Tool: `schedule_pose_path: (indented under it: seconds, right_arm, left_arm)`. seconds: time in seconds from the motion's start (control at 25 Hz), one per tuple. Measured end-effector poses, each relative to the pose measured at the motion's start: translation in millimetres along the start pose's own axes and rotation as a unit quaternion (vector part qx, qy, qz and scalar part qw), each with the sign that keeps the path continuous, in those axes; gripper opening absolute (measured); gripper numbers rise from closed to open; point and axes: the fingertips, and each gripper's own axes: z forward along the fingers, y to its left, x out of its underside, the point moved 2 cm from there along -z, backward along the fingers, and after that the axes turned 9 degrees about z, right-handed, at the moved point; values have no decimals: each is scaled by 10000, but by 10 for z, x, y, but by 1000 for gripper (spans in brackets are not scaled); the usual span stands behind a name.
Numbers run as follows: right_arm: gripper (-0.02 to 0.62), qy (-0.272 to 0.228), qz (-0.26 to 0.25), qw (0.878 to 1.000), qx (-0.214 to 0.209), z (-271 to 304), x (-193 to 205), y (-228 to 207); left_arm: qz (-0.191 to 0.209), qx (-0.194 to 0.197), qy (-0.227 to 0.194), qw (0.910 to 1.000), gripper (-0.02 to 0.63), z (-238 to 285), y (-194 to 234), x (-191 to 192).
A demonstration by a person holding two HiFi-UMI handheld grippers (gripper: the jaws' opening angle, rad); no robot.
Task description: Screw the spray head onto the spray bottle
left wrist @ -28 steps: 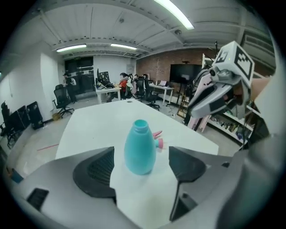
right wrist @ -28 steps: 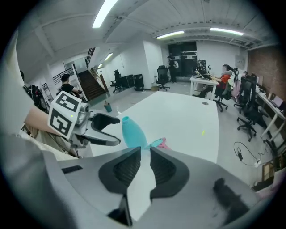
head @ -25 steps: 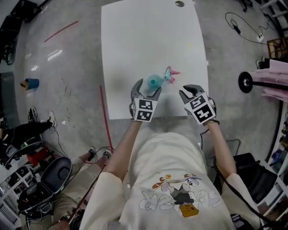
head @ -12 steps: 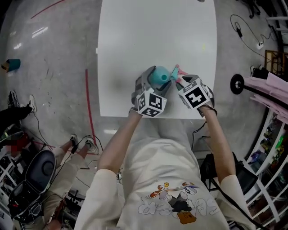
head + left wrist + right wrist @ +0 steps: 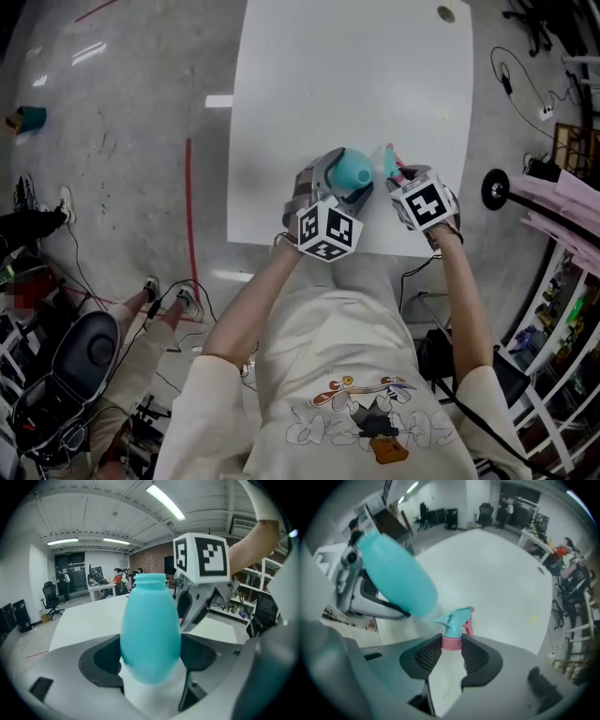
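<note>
Teal bottle [image 5: 150, 616] is sitting clamped in the left gripper [image 5: 150, 659] while the right gripper [image 5: 451, 656], jaws just opening, is straddling the spray head [image 5: 454, 620], likely pinching its collar next.

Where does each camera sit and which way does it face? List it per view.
Head view: on the person's head, facing steeply down at the table; torso, forearms, left gripper, right gripper show.
Left gripper view: on that gripper, facing across the table, jaws shut on the spray bottle; right forearm shows.
Right gripper view: on that gripper, facing down; jaws, just been opening, flank the spray head.
Shared: all three show the spray bottle.
</note>
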Motion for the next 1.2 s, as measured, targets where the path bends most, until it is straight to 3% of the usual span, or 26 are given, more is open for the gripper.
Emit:
schedule_pose_path:
  seconds: [0.08, 0.12, 0.2, 0.28, 0.4, 0.52, 0.64, 0.84, 1.0, 1.2]
  right_arm:
    - [132, -1405, 477, 9881, -399, -685, -308, 62]
    - [132, -2252, 690, 9698, -629, -1160, -482, 113]
    - [132, -3906, 859, 9098, -1111, -2156, -751, 279]
    - [132, -5088, 734, 8465, -1386, -3010, -866, 469]
    - [132, -5994, 533, 7846, -1490, -3872, -824, 706]
    - [132, -6420, 404, 7465, -1702, -4346, -836, 928]
    - [132, -6574, 282, 7307, -1818, -4603, -922, 1115]
    - [132, -6740, -74, 7193, -1683, -4770, -273, 993]
    - [132, -6679, -214, 7228, -1763, -4806, -173, 903]
    - [132, -6479, -526, 7330, -2003, -4663, -170, 1223]
  left_arm:
    - [-131, 221, 248, 9994, 371, -259, 50, -102]
    - [-141, 370, 450, 9982, 371, -379, 57, -158]
    - [5, 671, 835, 9942, 371, -620, 65, -309]
    - [185, 967, 1075, 9893, 371, -863, 59, -545]
    - [450, 1304, 1166, 9835, 371, -1214, -4, -1007]
    - [704, 1478, 1154, 9797, 371, -1499, 31, -1379]
    - [797, 1661, 1199, 9755, 371, -1703, 87, -1536]
    - [1011, 1612, 1314, 9729, 371, -1569, -474, -1704]
    - [939, 1574, 1192, 9758, 371, -1571, -542, -1887]
    - [906, 1690, 963, 9767, 371, -1877, -615, -2106]
